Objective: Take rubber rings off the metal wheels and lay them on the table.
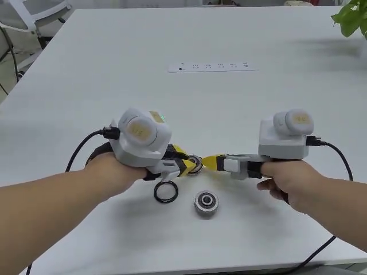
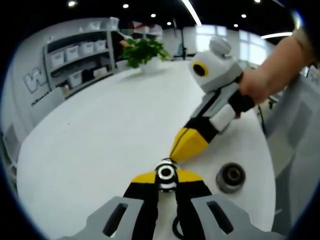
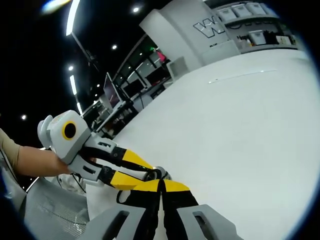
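Note:
My left gripper [image 1: 189, 165] is shut on a small metal wheel [image 1: 194, 164], held just above the white table [image 1: 229, 103]. In the left gripper view the wheel [image 2: 166, 171] sits clamped between the yellow-tipped jaws of the left gripper [image 2: 166, 178]. My right gripper [image 1: 205, 163] comes in from the right with its jaws together, and its tip touches that wheel. I cannot tell whether it pinches the wheel's rubber ring. A loose black rubber ring [image 1: 166, 191] lies on the table below the left gripper. Beside the ring lies a second metal wheel [image 1: 206, 203].
A white power strip [image 1: 211, 67] lies further back at the table's middle. Green plant leaves [image 1: 352, 17] hang at the far right corner. Black cables [image 1: 80, 152] trail from both grippers toward the near edge. A chair [image 1: 34, 14] stands off the far left corner.

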`<state>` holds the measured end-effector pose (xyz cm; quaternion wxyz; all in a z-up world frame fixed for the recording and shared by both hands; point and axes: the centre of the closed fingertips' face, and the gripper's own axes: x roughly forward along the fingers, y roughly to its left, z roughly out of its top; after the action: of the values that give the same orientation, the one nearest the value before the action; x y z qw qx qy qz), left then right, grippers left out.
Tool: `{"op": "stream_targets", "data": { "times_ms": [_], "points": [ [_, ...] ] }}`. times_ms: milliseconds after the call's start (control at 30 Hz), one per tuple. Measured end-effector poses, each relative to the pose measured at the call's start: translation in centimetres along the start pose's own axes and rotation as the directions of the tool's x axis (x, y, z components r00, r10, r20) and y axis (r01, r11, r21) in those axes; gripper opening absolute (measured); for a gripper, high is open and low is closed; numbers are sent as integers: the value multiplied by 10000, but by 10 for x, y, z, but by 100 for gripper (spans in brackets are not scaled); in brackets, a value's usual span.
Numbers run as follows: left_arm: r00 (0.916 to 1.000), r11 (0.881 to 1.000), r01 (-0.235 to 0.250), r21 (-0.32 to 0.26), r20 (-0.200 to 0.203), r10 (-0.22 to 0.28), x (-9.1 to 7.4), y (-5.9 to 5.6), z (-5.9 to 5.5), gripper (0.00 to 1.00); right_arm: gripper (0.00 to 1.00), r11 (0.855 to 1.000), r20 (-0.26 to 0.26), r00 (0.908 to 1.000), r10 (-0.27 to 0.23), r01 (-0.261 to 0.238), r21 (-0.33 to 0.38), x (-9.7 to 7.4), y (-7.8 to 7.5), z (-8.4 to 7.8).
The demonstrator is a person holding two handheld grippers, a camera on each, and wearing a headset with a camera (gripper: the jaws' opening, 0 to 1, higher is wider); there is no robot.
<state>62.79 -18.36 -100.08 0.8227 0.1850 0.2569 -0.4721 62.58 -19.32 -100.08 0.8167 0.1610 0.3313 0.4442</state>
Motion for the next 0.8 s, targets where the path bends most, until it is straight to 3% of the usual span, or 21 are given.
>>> {"op": "stream_targets", "data": {
  "times_ms": [800],
  "points": [
    [10000, 9999, -77, 76, -32, 78, 2, 1, -1, 12, 0, 9988, -84, 9997, 238, -241, -419, 4, 5, 2]
  ]
}}
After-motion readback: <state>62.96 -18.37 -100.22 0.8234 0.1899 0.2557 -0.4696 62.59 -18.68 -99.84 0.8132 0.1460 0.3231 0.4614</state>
